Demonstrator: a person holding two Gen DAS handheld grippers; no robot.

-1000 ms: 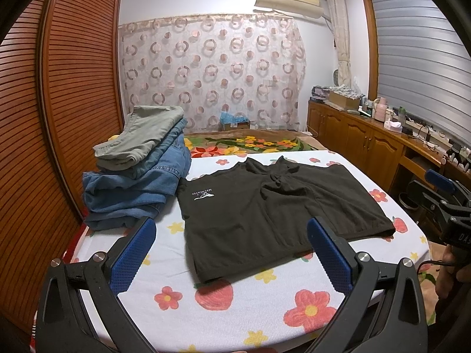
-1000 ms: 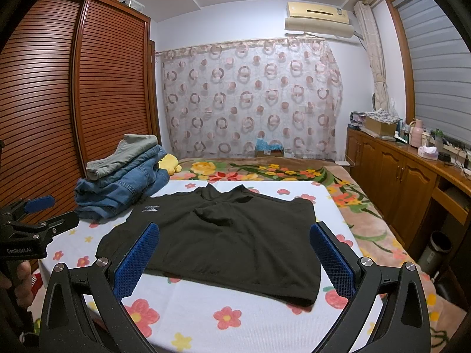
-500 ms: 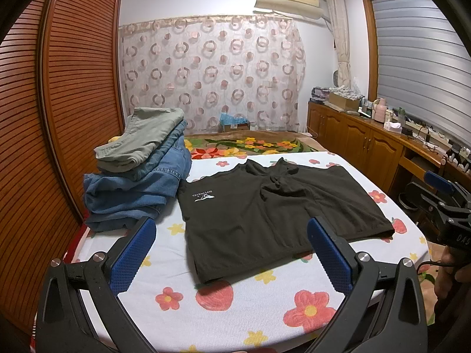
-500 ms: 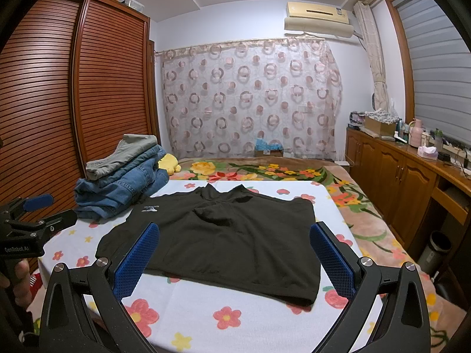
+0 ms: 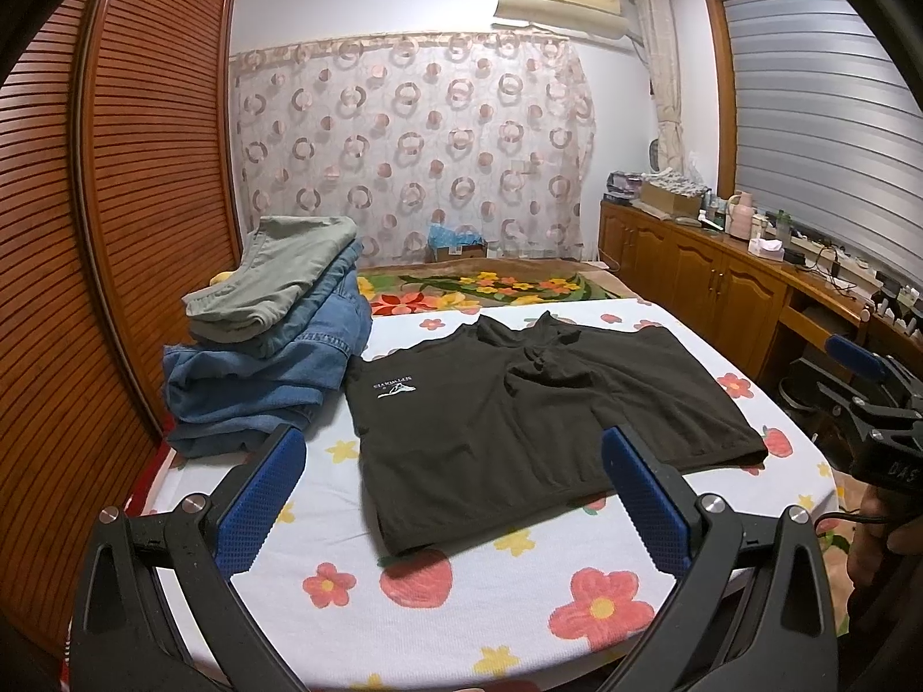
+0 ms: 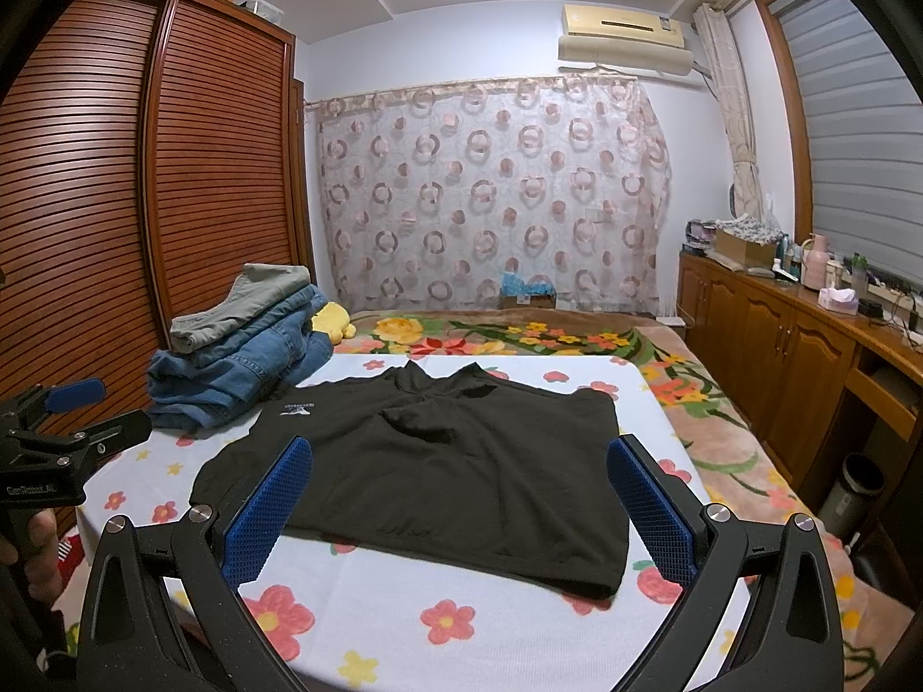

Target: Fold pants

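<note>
A pair of dark shorts lies flat at the centre of both frames on a flowered sheet, waistband nearest the cameras, apparently spread for a first fold. The left gripper and right gripper hover at the bottom edge with jaws spread wide and nothing held, short of the cloth. A stack of folded jeans crowds the shorts' edge at centre left, touching or nearly so; the view is too warped to say. Bare sheet in the lower half of the frame and to the right leaves room to swing a leg across.
</note>
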